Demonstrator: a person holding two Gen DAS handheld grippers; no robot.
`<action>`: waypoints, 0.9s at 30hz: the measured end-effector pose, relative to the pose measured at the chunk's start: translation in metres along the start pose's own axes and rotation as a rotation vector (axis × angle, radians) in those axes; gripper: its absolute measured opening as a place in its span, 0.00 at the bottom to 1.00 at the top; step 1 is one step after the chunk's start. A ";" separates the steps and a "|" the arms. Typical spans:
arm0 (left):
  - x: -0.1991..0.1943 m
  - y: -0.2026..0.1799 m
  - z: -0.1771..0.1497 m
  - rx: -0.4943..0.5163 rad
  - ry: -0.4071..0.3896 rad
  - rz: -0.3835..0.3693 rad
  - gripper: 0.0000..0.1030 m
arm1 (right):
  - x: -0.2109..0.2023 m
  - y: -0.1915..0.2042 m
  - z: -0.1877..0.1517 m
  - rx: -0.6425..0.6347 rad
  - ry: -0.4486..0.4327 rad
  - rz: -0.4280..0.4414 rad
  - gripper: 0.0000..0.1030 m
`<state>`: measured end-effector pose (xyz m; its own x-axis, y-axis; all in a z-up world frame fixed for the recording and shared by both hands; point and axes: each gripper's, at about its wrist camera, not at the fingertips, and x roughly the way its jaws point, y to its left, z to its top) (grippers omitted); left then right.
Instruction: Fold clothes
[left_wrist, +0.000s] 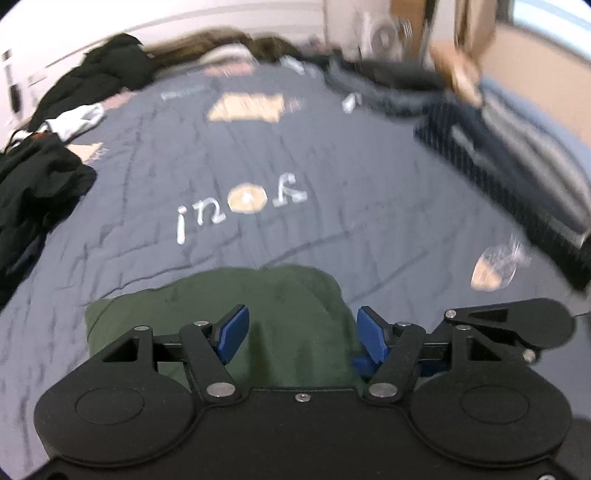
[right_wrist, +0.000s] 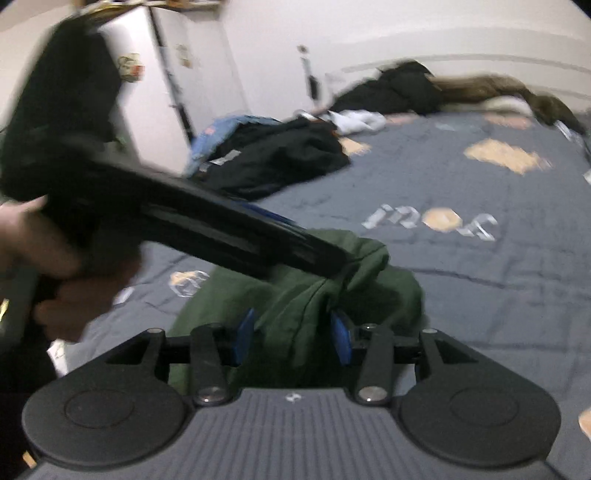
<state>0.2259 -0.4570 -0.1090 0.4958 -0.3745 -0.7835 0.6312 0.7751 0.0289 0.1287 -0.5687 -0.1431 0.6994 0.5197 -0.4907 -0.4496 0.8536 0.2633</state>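
A dark green garment (left_wrist: 288, 295) lies bunched on the grey printed bedspread (left_wrist: 332, 155). In the left wrist view my left gripper (left_wrist: 303, 332) hangs open just over its near part, and the blue pads stand apart from the cloth. In the right wrist view a thick fold of the green garment (right_wrist: 369, 280) fills the gap of my right gripper (right_wrist: 292, 336), which is shut on it. The left gripper (right_wrist: 332, 264), held by a hand (right_wrist: 44, 240), slants in from the left with its tip at the top of the cloth.
Dark clothes (left_wrist: 37, 184) are heaped on the bed's left side, with a white garment (left_wrist: 79, 120) and a black jacket (left_wrist: 107, 70) behind them. Striped dark garments (left_wrist: 480, 147) lie along the right edge. A white cupboard (right_wrist: 159, 92) stands beyond the bed.
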 end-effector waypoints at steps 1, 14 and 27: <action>0.003 -0.002 0.001 0.010 0.019 0.011 0.62 | 0.001 0.003 -0.001 -0.020 -0.008 0.015 0.44; -0.046 0.057 -0.048 -0.274 -0.166 0.016 0.12 | -0.008 -0.026 0.004 0.125 0.004 0.127 0.46; -0.091 0.084 -0.094 -0.476 -0.351 -0.044 0.12 | 0.038 -0.070 0.009 0.372 -0.120 0.030 0.46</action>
<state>0.1774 -0.3101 -0.0934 0.6938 -0.4945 -0.5235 0.3590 0.8677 -0.3438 0.1913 -0.6090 -0.1729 0.7587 0.5268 -0.3833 -0.2544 0.7812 0.5700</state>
